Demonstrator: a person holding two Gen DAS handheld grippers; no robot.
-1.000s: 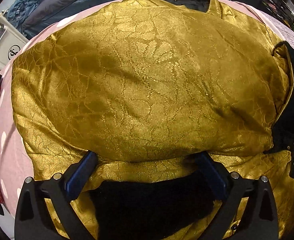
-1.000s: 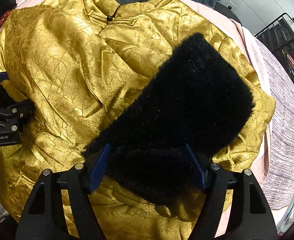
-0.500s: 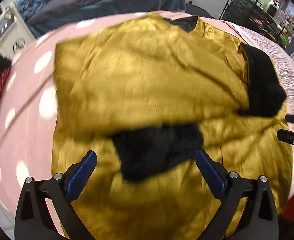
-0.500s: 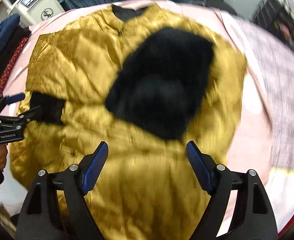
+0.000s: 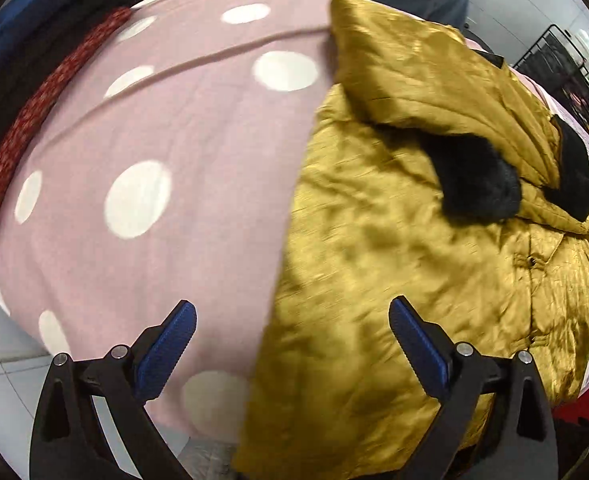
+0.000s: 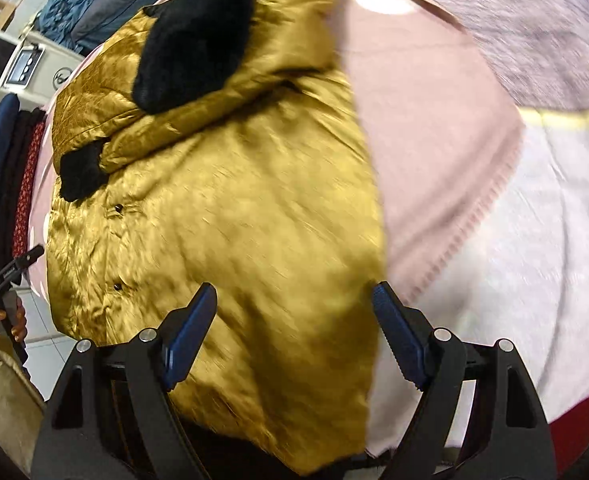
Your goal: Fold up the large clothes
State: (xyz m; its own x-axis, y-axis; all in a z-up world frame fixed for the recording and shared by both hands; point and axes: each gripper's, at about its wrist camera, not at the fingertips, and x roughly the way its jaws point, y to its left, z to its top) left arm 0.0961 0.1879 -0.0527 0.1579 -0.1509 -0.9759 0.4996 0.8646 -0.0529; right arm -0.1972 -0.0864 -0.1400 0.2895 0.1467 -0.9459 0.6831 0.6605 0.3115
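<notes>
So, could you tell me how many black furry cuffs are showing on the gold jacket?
2. One black cuff lies folded across the gold jacket chest; the other lies just beyond it, near the far edge.

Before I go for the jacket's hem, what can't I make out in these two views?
- Jacket hem: cut off behind the gripper bodies in both views.
- Fabric detail near the fingers: motion-blurred, folds unreadable.
- Left cuff: partly tucked under the sleeve, right view.
- Collar: hidden behind the right cuff.
</notes>
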